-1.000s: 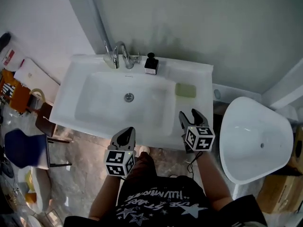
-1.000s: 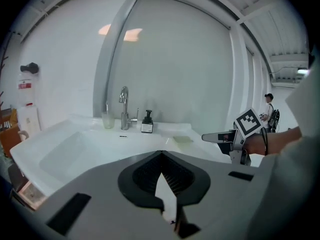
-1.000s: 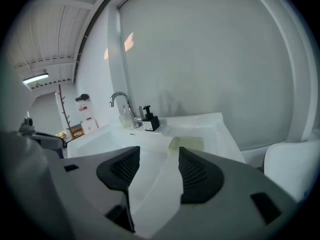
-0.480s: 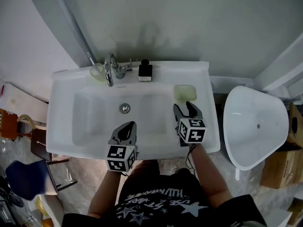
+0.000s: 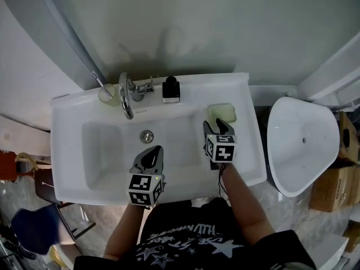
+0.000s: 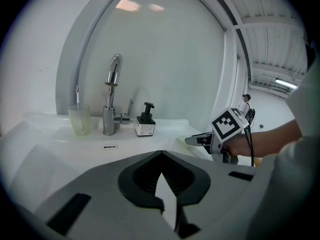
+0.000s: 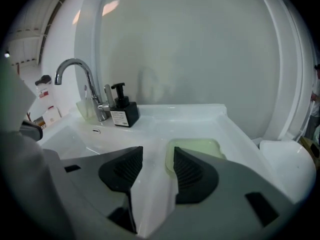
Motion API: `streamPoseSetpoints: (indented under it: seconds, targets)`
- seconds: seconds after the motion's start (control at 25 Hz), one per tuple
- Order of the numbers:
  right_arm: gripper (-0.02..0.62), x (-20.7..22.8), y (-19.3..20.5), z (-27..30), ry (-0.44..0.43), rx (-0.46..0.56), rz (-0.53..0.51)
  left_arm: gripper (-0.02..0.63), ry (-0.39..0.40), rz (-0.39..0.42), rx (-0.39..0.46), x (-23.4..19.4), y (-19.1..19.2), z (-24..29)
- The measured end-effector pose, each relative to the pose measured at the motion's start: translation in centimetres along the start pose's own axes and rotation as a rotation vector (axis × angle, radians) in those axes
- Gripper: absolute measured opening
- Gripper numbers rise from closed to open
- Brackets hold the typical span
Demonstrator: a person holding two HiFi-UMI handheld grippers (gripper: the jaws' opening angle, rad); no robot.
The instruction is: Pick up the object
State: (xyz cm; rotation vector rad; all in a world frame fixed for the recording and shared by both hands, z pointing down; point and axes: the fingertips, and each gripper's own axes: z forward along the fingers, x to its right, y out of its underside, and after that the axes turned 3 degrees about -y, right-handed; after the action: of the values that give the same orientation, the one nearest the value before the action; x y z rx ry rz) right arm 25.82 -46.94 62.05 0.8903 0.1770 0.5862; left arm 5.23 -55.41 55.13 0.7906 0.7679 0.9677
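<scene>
Right gripper (image 5: 219,127) neared soap dish (image 5: 223,111); closing jaws empty, covering its edge

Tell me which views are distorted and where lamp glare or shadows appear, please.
Head view: little distortion, soft even light, faint shadows on the wall behind the faucet. Left gripper view: strong fisheye, black corners, lamp glare high on the wall. Right gripper view: same fisheye, weaker glare.

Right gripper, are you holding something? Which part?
Nothing. The right gripper is empty; its jaws, just closing a little, stand apart, close to the dish.
</scene>
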Motion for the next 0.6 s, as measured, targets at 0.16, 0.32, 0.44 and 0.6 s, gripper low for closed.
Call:
streamPoseSetpoints:
  seconds: [0.16, 0.32, 0.44, 0.6]
  targets:
    - [0.192, 0.5, 0.8, 1.8, 0.028, -0.046, 0.005, 0.015, 0.021, -0.007, -0.029, -0.4, 0.4, 0.9]
    - [0.144, 0.9, 1.4, 3.1, 0.045, -0.088, 0.003, 0.015, 0.042, 0.002, -0.053, -0.1, 0.8, 1.3]
    - [0.138, 1.3, 1.8, 3.9, 0.060, -0.111, 0.011, 0.015, 0.048, -0.004, -0.063, -0.2, 1.0, 1.6]
    - [0.125, 1.5, 2.3, 4.5, 0.082, -0.133, 0.008, 0.015, 0.055, -0.012, -0.073, -0.6, 1.5, 1.9]
